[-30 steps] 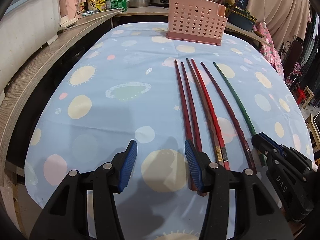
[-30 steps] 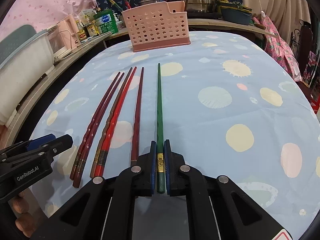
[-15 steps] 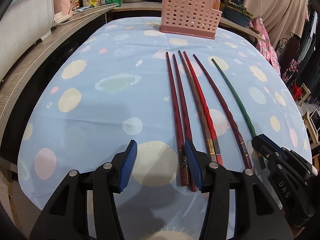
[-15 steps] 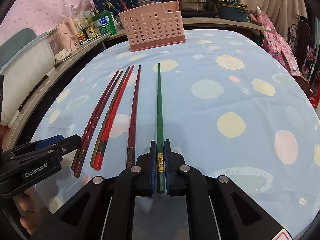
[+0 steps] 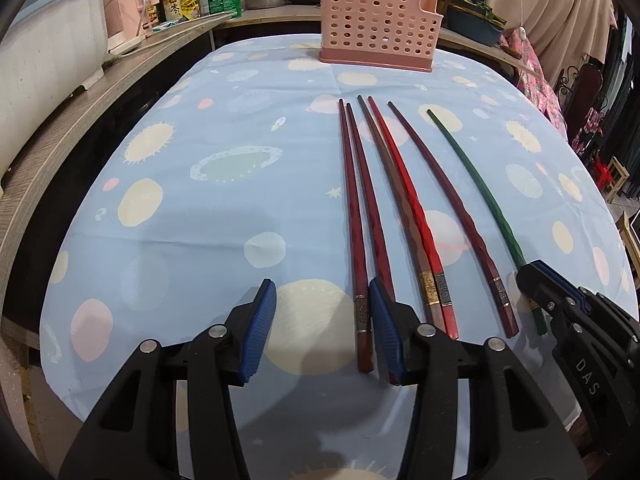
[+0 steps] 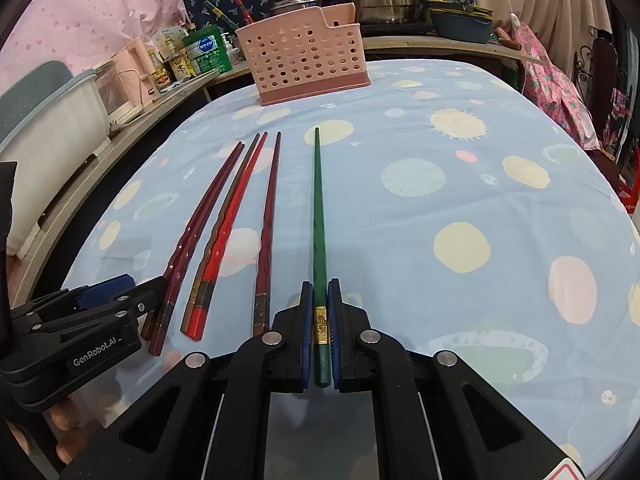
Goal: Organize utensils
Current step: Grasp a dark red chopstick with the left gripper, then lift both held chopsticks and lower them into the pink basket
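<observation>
A table under a blue planet-print cloth is carrying a pink perforated basket at its far edge, with shelves of bottles, pots and a white tub running along the left and back walls. Six chopsticks are lying side by side toward the near edge, pointing at the basket. The right gripper is angling downward and clamping the thick end of the green chopstick, while the left gripper is closing with the thick end of the leftmost dark red chopstick between its still-separated pads.
</observation>
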The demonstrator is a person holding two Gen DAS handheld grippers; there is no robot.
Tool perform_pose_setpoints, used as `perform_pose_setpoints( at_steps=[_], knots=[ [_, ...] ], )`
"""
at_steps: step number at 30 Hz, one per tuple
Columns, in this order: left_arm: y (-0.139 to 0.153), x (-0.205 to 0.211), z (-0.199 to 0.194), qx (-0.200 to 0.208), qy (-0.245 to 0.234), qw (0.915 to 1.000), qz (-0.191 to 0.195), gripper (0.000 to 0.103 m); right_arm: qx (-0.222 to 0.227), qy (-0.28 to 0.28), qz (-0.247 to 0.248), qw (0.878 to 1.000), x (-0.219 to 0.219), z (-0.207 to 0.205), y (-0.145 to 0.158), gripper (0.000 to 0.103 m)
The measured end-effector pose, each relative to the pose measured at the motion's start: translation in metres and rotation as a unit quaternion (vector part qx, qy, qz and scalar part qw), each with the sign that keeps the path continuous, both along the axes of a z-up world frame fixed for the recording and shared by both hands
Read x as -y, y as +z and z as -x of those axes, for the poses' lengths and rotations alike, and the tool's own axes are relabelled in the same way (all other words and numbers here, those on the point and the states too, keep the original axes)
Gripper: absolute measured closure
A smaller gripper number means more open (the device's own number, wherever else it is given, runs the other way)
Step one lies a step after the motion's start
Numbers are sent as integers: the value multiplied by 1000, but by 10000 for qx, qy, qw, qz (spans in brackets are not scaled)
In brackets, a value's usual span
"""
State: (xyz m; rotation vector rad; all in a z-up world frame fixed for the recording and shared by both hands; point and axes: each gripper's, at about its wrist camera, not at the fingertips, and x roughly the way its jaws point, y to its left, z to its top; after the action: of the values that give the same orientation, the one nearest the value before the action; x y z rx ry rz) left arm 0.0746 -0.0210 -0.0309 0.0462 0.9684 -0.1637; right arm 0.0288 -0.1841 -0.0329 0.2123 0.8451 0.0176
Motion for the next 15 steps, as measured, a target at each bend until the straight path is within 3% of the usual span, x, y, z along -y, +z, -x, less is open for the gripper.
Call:
perform_pose_setpoints(
  at_steps=[4, 6, 15],
  knots=[
    [1, -3, -1, -7, 31, 10000, -7, 77, 4, -5, -6, 10000, 0, 0, 0, 96],
    [1, -4, -3, -39, 27, 10000, 3, 94, 2, -8, -16, 10000, 0, 1, 1, 96],
    [19, -6, -7, -130, 5, 9999, 64, 96, -90, -89, -101, 9999, 11, 4, 15, 96]
  ],
)
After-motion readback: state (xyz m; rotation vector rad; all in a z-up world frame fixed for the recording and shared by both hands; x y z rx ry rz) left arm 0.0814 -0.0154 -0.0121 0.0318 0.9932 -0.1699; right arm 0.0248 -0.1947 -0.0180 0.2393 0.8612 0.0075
